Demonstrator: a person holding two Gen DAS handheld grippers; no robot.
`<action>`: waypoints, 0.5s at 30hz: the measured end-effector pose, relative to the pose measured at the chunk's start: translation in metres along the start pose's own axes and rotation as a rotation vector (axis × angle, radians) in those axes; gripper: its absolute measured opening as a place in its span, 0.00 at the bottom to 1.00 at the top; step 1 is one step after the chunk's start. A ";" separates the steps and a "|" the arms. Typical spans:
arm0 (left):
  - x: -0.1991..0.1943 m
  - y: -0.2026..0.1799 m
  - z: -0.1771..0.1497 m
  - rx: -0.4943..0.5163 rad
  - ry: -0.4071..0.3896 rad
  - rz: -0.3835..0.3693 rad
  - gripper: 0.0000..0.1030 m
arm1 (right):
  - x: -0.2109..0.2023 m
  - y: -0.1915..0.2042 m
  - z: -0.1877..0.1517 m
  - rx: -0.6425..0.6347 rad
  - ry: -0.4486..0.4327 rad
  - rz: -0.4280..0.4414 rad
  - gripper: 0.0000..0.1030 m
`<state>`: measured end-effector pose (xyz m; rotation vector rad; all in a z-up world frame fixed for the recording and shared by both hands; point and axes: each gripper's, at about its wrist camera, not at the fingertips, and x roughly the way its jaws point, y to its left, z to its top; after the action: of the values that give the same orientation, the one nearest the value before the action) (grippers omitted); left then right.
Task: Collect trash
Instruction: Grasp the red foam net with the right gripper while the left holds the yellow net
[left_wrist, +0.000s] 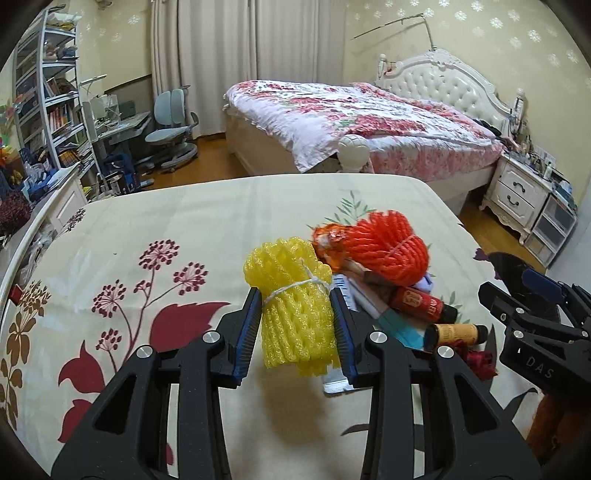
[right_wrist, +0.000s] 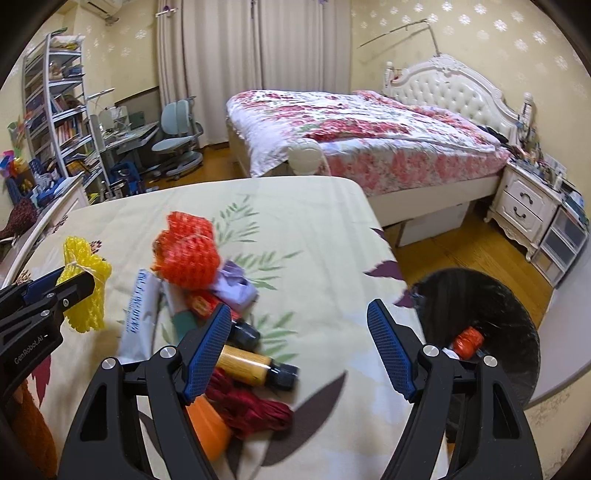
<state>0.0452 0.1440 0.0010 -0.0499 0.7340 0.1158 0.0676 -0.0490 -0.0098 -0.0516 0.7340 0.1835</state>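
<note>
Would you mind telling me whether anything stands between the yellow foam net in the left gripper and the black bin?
Yes. The right gripper, jaws open and empty, hangs between the yellow foam net and the black bin beyond the table's right edge. The trash pile lies below that path.

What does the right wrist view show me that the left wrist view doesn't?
Only the right wrist view: inside the black bin, with an orange item already in it, and the right tool open and empty. Only the left wrist view: both pads of the left tool pressed on the yellow foam net. Both: the orange foam net, the bottles and the floral tablecloth.
</note>
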 end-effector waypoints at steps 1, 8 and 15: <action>0.001 0.006 0.000 -0.008 0.001 0.009 0.36 | 0.001 0.005 0.003 -0.008 -0.002 0.006 0.72; 0.008 0.055 0.000 -0.091 0.013 0.075 0.35 | 0.016 0.042 0.022 -0.053 -0.003 0.060 0.72; 0.008 0.086 -0.005 -0.127 0.014 0.119 0.35 | 0.040 0.068 0.034 -0.099 0.019 0.067 0.72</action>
<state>0.0374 0.2298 -0.0081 -0.1287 0.7428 0.2758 0.1070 0.0271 -0.0100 -0.1231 0.7455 0.2835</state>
